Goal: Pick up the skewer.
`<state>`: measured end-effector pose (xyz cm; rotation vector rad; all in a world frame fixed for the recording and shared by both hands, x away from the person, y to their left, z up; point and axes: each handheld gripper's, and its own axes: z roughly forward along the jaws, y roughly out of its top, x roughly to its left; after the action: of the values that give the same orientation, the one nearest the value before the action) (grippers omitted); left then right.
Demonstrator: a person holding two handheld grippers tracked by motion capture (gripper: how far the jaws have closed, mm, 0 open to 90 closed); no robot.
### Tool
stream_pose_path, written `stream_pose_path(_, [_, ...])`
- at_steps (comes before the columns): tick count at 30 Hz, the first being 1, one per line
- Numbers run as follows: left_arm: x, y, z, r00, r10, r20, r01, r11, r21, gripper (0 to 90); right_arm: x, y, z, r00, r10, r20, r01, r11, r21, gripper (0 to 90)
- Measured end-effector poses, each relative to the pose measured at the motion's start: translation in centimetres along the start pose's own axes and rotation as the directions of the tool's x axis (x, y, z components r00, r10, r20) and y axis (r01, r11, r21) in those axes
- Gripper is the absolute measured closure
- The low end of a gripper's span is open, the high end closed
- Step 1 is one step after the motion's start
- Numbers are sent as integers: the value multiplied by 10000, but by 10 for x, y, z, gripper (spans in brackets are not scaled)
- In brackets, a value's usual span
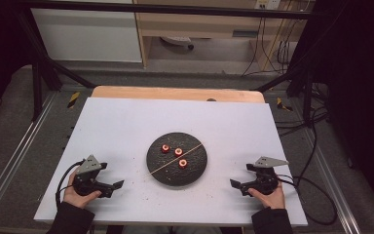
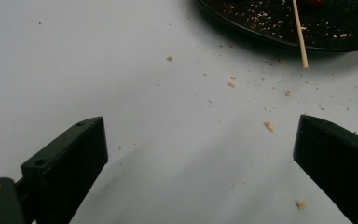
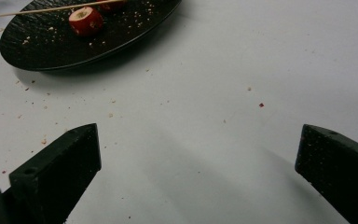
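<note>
The skewer (image 1: 174, 159) lies slantwise across the plate (image 1: 156, 170) between three red fruit pieces (image 1: 178, 152), roughly midway between both grippers' wide, empty fingers (image 2: 72, 163).

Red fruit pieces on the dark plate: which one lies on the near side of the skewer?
The red piece nearest the person. It sits alone below the wooden skewer; the other two pieces lie beyond it.
</note>
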<state>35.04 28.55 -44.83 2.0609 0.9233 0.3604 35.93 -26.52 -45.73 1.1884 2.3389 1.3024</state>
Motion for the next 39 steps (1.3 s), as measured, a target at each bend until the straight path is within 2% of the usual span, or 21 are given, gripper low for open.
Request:
stream_pose_path(17, [-6, 6, 2, 9998, 134, 117, -135, 9999, 80, 27, 0, 1, -1, 10000, 27, -52, -28, 9999, -122, 5])
stream_pose_path(34, [-19, 23, 8, 9987, 470, 173, -475, 9984, 314, 28, 0, 1, -2, 10000, 9, -14, -9, 9999, -157, 5])
stream_pose_path(39, [-24, 32, 11, 9979, 627, 169, -634, 9972, 397, 30, 0, 1, -2, 10000, 11, -25, -12, 9999, -135, 5])
